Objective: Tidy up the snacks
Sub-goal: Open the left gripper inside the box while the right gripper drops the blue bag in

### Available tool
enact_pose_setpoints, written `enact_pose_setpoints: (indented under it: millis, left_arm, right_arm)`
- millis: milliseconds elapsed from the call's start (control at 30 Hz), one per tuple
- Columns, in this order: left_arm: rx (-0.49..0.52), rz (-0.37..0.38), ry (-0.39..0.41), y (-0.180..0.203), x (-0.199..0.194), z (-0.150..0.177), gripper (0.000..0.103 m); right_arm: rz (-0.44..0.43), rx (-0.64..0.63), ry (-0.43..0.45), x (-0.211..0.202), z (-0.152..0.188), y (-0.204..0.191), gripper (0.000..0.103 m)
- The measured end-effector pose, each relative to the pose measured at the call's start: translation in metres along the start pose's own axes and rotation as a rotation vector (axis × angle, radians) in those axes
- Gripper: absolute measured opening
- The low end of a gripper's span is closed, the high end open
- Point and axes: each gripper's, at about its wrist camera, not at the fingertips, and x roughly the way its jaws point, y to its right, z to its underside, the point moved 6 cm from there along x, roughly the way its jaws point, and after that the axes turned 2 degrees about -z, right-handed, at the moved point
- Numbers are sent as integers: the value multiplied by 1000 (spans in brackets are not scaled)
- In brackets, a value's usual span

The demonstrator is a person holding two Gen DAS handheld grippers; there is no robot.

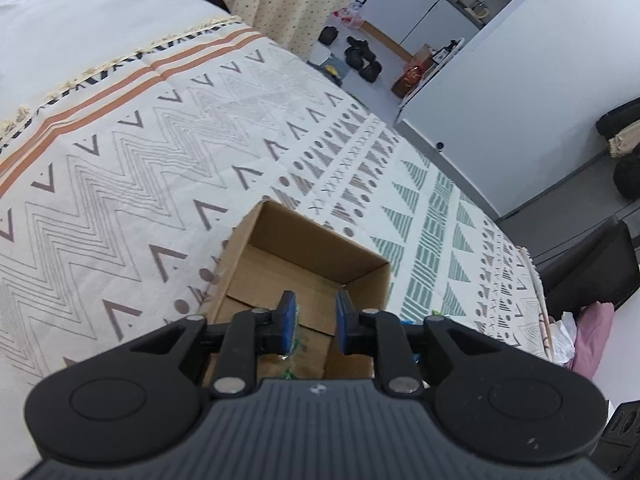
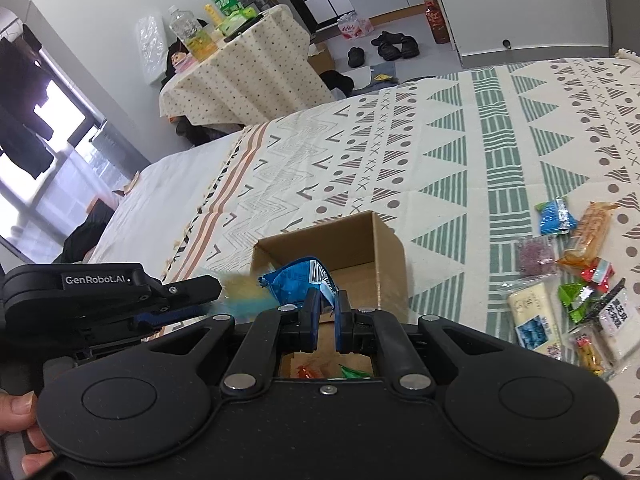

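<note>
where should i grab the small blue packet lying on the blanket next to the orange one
Grip the small blue packet across its narrow width, near the crimped top edge, coming straight down. It lies flat on the blanket, so a side approach finds no edge. Its left side is bare; the orange packet crowds the right.

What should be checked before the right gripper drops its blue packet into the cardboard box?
1. Right gripper shut on the blue snack packet: ok.
2. Packet over the cardboard box: ok.
3. Box has spare room: ok, bare floor shows in the left wrist view.
4. Left gripper clear of the drop path: not ok, it hangs over the box with a gap between its pads.
5. Blurred yellow-blue item beside the left gripper released or held: cannot tell.
6. Loose snacks left on the blanket: not ok.
</note>
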Motion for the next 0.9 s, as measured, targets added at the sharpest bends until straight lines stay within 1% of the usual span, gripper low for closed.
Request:
enact_pose_setpoints:
  millis: [33,100,133,200,267,300,333,400,433,467,500,533,600,667,733,833,900]
  left_arm:
    - [-3,-9,-4,-3,0,-1,26]
    - [-5,-30,1,-9,-1,-2,36]
    - [-4,-39,8,-11,-2,-3,38]
    - [0,-52,22,-14,-5,-4,49]
    - [5,-60,35,-15,-8,-5,55]
    - [9,-63,42,-15,-10,-6,58]
    - [11,-66,46,-15,-11,-6,59]
    - [12,-76,51,-16,-12,-7,69]
    - [12,-84,51,-16,-12,-7,72]
    - [12,-95,52,-16,-13,-6,77]
    - [12,-103,52,-15,-13,-5,80]
    - [14,-113,51,-15,-13,-4,82]
    - [21,-125,45,-13,-12,-1,86]
    - [30,-125,38,-10,-10,3,86]
    - [39,-116,33,-5,-10,7,86]
    - [59,-118,27,5,-10,15,87]
    - [72,-118,20,12,-10,20,90]
  right_arm:
    - [0,-1,-2,2,1,-1,7]
    - [-4,0,-8,5,1,-3,7]
    - [-6,0,-10,7,1,-5,7]
    - [-8,-2,-15,11,2,-8,7]
    - [-13,0,-18,14,2,-11,8]
    - [-16,2,-19,16,2,-13,10]
    - [-22,5,-21,17,2,-14,14]
    - [-33,13,-22,19,2,-16,15]
    - [-36,16,-24,19,2,-16,15]
    - [-33,16,-22,18,2,-17,16]
    - [-29,16,-23,18,2,-17,20]
    - [-25,19,-23,17,3,-16,23]
    - [-15,26,-19,14,4,-13,25]
    - [-6,34,-14,10,4,-8,31]
    - [9,40,-2,5,4,-3,40]
    - [32,51,14,-5,6,8,47]
    - [41,64,22,-12,7,16,51]
